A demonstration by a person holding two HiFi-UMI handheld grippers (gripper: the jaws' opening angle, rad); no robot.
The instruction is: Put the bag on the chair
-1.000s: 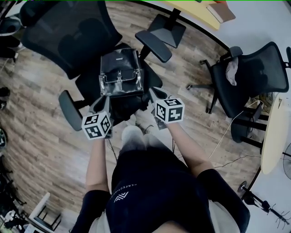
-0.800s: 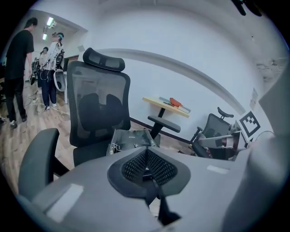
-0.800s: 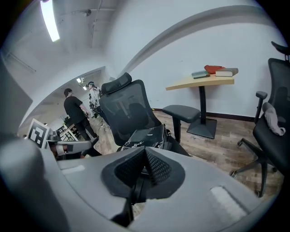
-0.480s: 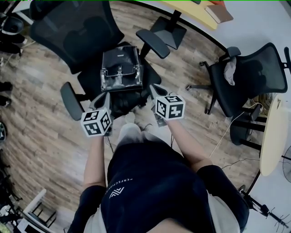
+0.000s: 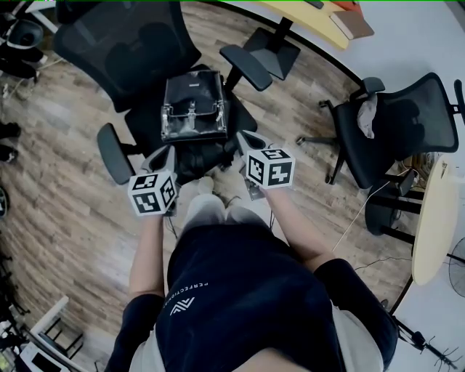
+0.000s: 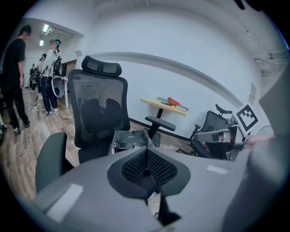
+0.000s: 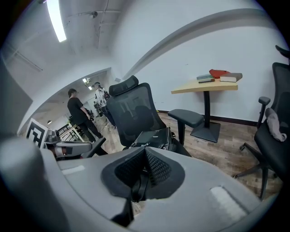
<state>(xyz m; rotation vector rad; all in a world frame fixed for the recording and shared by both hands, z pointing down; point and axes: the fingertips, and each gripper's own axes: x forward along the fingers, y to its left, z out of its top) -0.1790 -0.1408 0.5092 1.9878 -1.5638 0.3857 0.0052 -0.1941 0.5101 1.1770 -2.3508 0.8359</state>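
- The bag [image 5: 193,109] lies flat on the seat of the black mesh chair [image 5: 123,51], straight ahead of you. Its buckled front edge faces you and its far edge is close to the backrest.
- It sits between the two armrests, one on the near left [image 5: 112,152] and one on the far right [image 5: 247,67].
- Your left tongs [image 5: 164,154] are pressed together with the pads meeting. They hang just in front of the seat's near edge, apart from the bag.
- Your right tongs [image 5: 243,138] are closed too, pad against pad, near the bag's right corner but not touching it.
- In the right gripper view a dark strip hangs below the closed pads. You cannot tell what it is.
- Wood floor [image 5: 65,218] runs under everything.
- To the right stands a second chair [image 5: 407,123] with a pale cloth [image 5: 368,112] draped on it.
- Far off, a pedestal table [image 5: 320,22] carries a few books [image 5: 352,22].
- In the left gripper view, people [image 6: 13,77] stand far left.
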